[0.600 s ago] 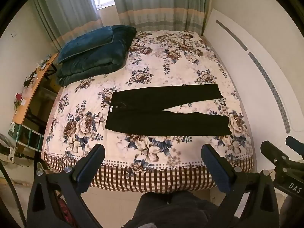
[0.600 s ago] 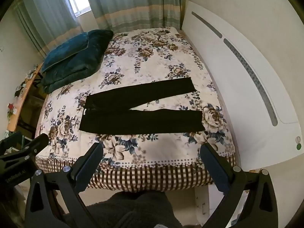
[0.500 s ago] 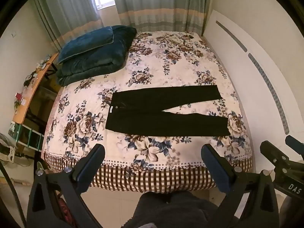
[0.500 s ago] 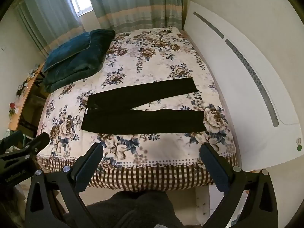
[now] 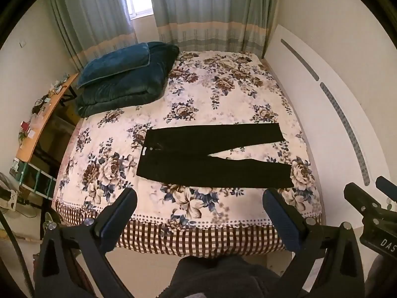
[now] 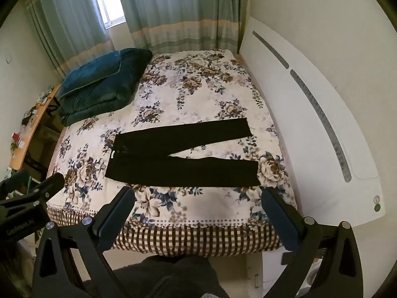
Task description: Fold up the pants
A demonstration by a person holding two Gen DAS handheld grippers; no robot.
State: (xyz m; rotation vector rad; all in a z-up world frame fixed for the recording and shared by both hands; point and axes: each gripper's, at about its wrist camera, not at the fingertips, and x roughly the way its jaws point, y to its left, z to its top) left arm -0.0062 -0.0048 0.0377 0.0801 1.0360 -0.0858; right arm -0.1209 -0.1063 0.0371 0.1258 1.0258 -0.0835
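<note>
"DAS" on right gripper [image 5: 372, 213]; other text unreadable

Both wrist cameras look down from off the near side of the bed [image 5: 223, 223], well back and high. The left one stands a little left of the right one, and both take in the whole bedspread, the curtains [image 6: 173, 12] and the headboard [image 5: 322, 104].

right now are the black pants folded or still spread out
Spread out, not folded. The black pants lie flat on the floral bedspread, both legs splayed apart in a V, and neither gripper touches them.
</note>
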